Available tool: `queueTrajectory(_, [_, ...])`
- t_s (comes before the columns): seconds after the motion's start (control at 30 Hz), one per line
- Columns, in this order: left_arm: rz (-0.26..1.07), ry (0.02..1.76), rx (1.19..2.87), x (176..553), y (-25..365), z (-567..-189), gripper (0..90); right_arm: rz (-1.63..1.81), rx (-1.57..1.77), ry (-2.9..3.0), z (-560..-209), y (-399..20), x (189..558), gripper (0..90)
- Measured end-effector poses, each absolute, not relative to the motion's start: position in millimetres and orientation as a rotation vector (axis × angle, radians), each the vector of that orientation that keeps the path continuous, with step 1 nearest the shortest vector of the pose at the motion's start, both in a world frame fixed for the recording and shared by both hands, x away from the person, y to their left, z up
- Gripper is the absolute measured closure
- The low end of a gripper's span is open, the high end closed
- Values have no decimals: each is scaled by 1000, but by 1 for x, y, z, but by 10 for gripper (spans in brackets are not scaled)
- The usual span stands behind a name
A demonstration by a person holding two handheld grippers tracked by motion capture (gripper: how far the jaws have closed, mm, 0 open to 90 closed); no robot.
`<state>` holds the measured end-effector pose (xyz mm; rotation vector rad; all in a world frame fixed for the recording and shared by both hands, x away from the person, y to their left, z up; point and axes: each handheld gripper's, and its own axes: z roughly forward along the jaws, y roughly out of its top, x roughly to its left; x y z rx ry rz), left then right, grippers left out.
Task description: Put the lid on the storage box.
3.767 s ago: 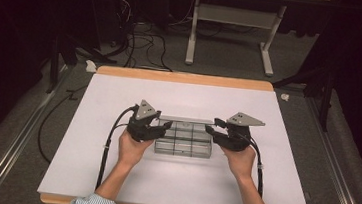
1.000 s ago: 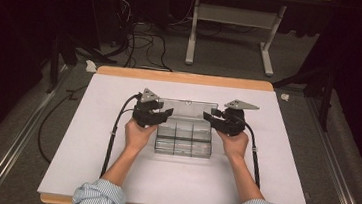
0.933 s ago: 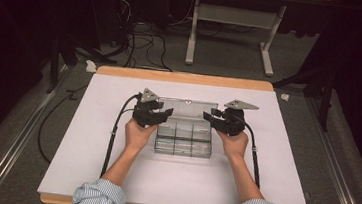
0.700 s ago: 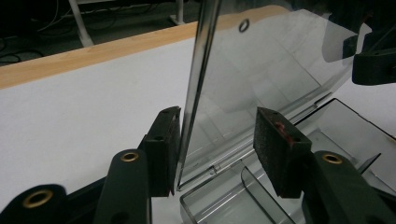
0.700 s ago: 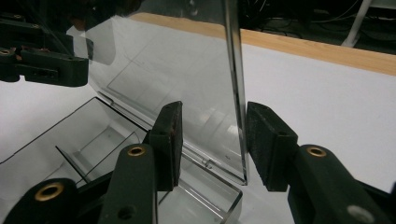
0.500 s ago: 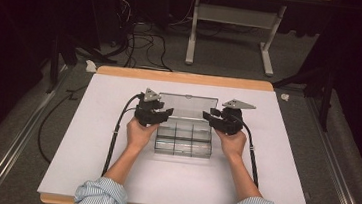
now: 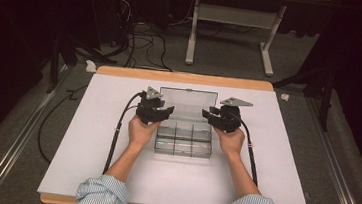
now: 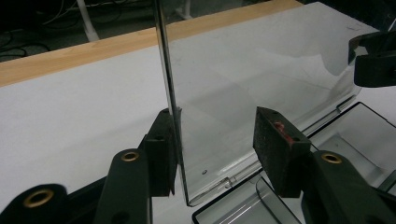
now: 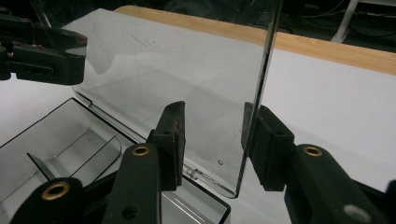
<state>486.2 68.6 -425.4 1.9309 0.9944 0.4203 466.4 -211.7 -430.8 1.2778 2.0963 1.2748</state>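
A lab-style recording room: a white-topped table [image 7: 112,166] with a wooden edge stands on grey carpet against dark surroundings. Behind it, loose cables [image 7: 139,40] trail across the floor beside the white metal legs of a bench frame [image 7: 232,21].

White table [image 7: 86,173] with light wood edge strip along far and near sides. Grey carpeted floor [image 7: 14,141] all around. Beyond table: white metal frame legs [image 7: 191,37] of another desk, tangle of black cables [image 7: 139,40] on floor, small red indicator light in dark. Metal rail [image 7: 10,158] runs along floor at left. Room surroundings dark; light falls on table top.
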Motion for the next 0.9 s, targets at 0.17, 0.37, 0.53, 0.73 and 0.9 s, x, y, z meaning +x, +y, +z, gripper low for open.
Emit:
queueTrajectory(0.17, [413, 998, 1927, 490, 68, -427, 512, 1266, 1281, 2095, -432, -211, 470, 603])
queueTrajectory(0.37, [405, 1005, 1927, 493, 68, -430, 512, 1261, 1292, 2093, -434, -211, 472, 604])
queueTrajectory(0.53, [411, 1011, 1949, 494, 68, -433, 506, 1248, 1299, 2097, -436, -211, 474, 606])
queueTrajectory(0.73, [413, 1026, 1955, 497, 66, -437, 497, 1240, 1310, 2100, -439, -212, 477, 606])
queueTrajectory(0.9, [404, 1034, 1954, 499, 66, -439, 487, 1232, 1319, 2106, -441, -213, 478, 604])
